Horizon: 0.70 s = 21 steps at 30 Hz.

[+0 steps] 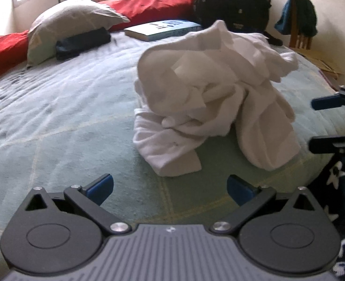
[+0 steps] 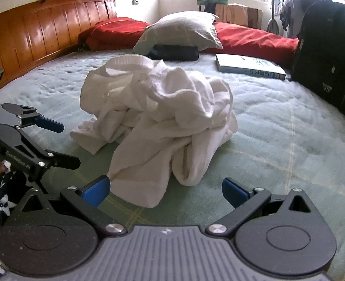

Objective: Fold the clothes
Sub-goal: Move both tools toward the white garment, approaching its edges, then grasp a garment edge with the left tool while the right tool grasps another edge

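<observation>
White cotton garment (image 1: 210, 98), crumpled mid-bed (image 1: 55, 117): soft and light, it should drape freely; the near hem offers a likely hold. Left tool (image 1: 170, 187) and right tool (image 2: 165, 188), jaws apart, empty, just short of it.

The bed (image 2: 277, 126), under a pale green quilt, carries a crumpled white garment (image 2: 158, 117), grey pillow (image 2: 181, 29), book (image 2: 247, 66), black backpack (image 2: 324, 53) and red bedding (image 2: 254, 38)
</observation>
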{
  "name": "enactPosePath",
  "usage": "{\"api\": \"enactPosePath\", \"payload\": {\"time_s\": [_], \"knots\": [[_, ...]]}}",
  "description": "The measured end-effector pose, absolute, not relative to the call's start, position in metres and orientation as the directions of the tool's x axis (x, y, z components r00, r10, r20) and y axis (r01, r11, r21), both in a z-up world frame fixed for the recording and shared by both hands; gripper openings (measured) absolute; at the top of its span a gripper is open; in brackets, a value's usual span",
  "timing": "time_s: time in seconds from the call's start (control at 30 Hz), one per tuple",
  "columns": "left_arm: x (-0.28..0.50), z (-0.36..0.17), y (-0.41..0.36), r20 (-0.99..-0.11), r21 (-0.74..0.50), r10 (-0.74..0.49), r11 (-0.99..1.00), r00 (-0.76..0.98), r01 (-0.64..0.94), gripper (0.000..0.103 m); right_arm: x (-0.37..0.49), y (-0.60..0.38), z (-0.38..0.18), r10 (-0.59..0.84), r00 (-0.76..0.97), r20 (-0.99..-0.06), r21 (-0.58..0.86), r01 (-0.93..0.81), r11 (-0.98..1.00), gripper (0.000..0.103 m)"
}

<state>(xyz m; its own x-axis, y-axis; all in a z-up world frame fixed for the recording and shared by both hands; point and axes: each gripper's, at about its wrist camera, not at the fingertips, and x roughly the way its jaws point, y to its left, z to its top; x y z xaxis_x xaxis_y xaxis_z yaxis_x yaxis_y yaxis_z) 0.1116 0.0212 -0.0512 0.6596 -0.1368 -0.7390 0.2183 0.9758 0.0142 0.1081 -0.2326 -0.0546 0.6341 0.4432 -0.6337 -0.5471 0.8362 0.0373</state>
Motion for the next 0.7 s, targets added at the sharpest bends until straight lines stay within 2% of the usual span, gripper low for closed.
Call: {"api": "enactPosePath", "payload": {"time_s": [0.17, 0.4, 0.5, 0.57, 0.67, 0.7], "knots": [[0.119, -0.039, 0.022, -0.728, 0.013, -0.147, 0.974, 0.67, 0.227, 0.102, 0.107, -0.234, -0.047, 0.452, 0.641, -0.62, -0.01, -0.583, 0.813, 0.103], [0.134, -0.009, 0.021, -0.703, 0.075, -0.123, 0.967, 0.7, 0.244, 0.099, 0.114, -0.234, -0.029, 0.464, 0.645, -0.607, -0.075, -0.628, 0.775, 0.093], [0.143, 0.004, 0.025, -0.687, 0.058, -0.148, 0.965, 0.711, 0.256, 0.09, 0.122, -0.232, -0.021, 0.46, 0.651, -0.603, -0.105, -0.637, 0.764, 0.087], [0.148, 0.008, 0.026, -0.687, 0.057, -0.153, 0.963, 0.711, 0.262, 0.071, 0.13, -0.23, -0.017, 0.448, 0.66, -0.603, -0.125, -0.632, 0.764, 0.077], [0.155, 0.008, 0.025, -0.698, 0.064, -0.155, 0.959, 0.699, 0.276, 0.059, 0.142, -0.227, -0.015, 0.434, 0.664, -0.609, -0.14, -0.628, 0.766, 0.068], [0.157, 0.007, 0.024, -0.702, 0.065, -0.158, 0.957, 0.695, 0.283, 0.058, 0.145, -0.226, -0.015, 0.431, 0.665, -0.61, -0.147, -0.629, 0.763, 0.065]]}}
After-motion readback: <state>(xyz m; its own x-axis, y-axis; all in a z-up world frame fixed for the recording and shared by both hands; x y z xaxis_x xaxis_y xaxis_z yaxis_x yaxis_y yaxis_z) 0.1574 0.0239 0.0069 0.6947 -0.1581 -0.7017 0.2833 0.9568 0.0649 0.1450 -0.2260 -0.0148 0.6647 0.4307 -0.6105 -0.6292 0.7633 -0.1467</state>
